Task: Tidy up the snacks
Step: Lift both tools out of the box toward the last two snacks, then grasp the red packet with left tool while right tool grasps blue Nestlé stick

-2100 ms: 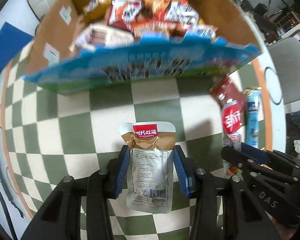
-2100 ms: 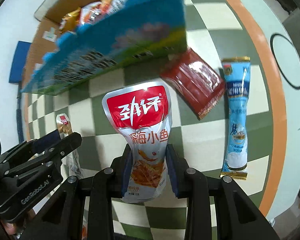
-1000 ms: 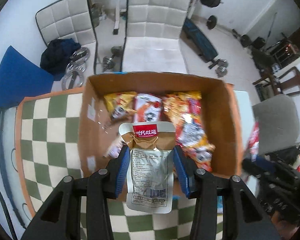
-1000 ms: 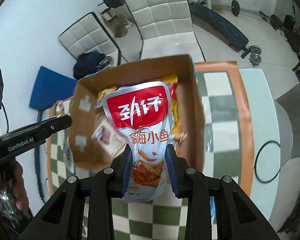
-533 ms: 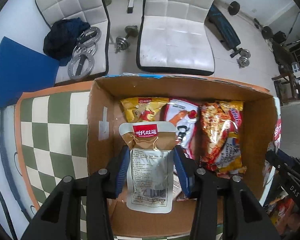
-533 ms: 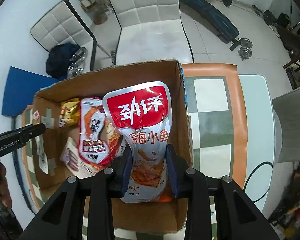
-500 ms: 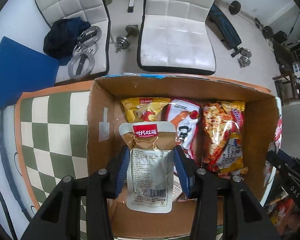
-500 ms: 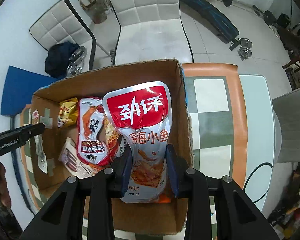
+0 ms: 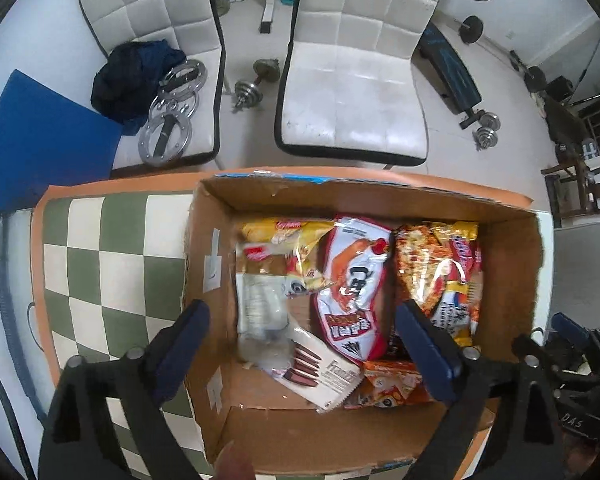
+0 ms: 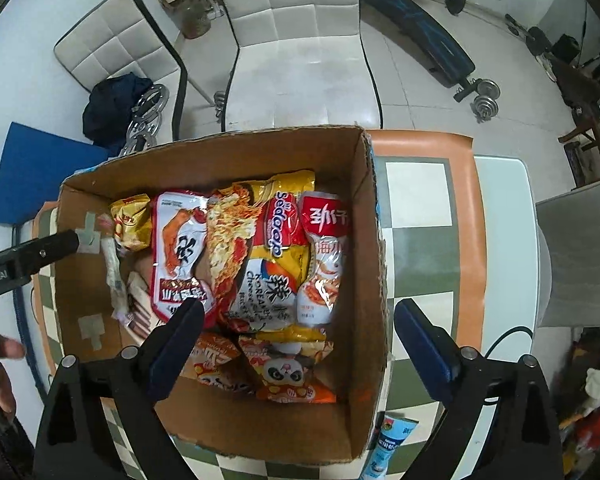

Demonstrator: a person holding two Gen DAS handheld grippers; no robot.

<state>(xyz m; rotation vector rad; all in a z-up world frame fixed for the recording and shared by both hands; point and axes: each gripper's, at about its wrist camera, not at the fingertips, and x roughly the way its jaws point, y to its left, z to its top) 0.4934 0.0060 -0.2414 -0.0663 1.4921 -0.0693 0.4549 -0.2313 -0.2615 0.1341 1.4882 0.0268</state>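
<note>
A cardboard box [image 9: 516, 280] on the checked table holds several snack packs. My left gripper [image 9: 306, 340] is open and empty above it. The brown and white pouch [image 9: 260, 300] lies in the box's left part. My right gripper [image 10: 296, 336] is open and empty above the same box [image 10: 368, 248]. The red and white fish pouch [image 10: 322, 264] lies by the box's right wall, next to a yellow noodle pack [image 10: 276, 256]. The left gripper's arm also shows in the right wrist view [image 10: 28, 260].
A blue stick pack [image 10: 388, 448] lies on the green checked cloth [image 9: 100, 248] in front of the box. Two white chairs [image 9: 352, 80], dumbbells and a blue mat [image 9: 32, 136] stand on the floor beyond the table edge.
Both grippers have opened above the box. The brown pouch dropped from the left one and the red fish pouch from the right one; both now lie in the box.
</note>
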